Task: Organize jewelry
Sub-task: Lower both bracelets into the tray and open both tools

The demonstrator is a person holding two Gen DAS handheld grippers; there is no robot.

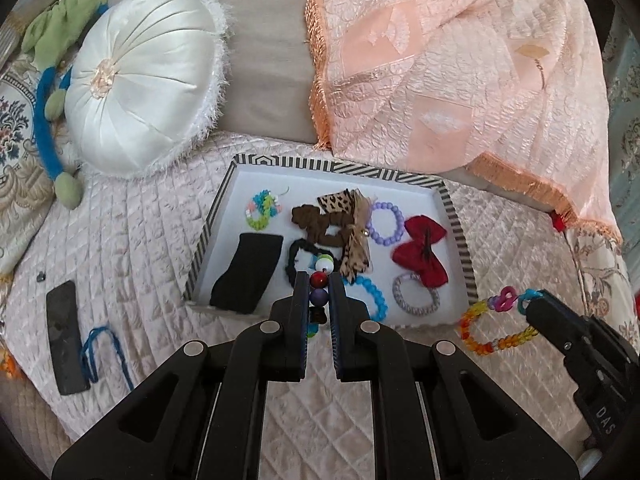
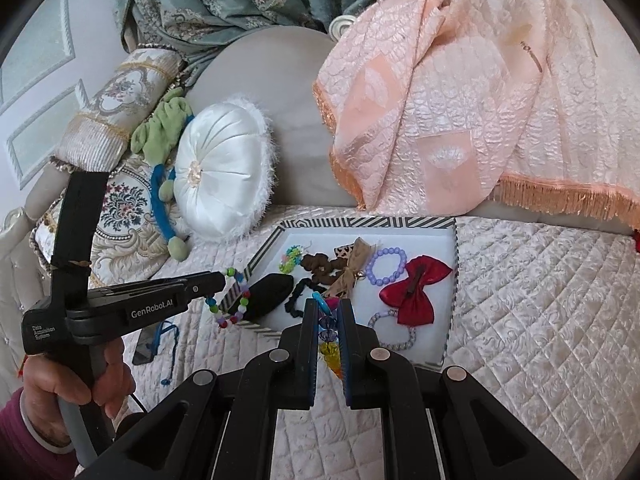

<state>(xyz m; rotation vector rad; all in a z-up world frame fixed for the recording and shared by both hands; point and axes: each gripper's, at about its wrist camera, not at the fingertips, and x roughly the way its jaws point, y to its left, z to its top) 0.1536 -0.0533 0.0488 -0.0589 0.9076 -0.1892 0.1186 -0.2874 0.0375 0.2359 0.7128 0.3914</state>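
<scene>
My left gripper (image 1: 319, 292) is shut on a bracelet of mixed beads (image 1: 323, 266), held over the near edge of the striped-rim tray (image 1: 452, 216). In the right wrist view the same left gripper (image 2: 220, 278) has the bead bracelet (image 2: 232, 300) dangling by the tray's left corner (image 2: 256, 268). My right gripper (image 2: 328, 305) is shut on a rainbow chain bracelet (image 2: 332, 354). The left wrist view shows that right gripper (image 1: 528, 306) with the chain bracelet (image 1: 480, 332) hanging just right of the tray.
The tray holds a red bow (image 1: 420, 252), a purple bead bracelet (image 1: 384, 224), a blue bead bracelet (image 1: 372, 296), a grey hair tie (image 1: 416, 294), a black band (image 1: 248, 272) and scrunchies. A black clip (image 1: 66, 336) and blue cord (image 1: 104, 348) lie on the quilt. A white cushion (image 1: 148, 88) and peach throw (image 1: 440, 60) sit behind.
</scene>
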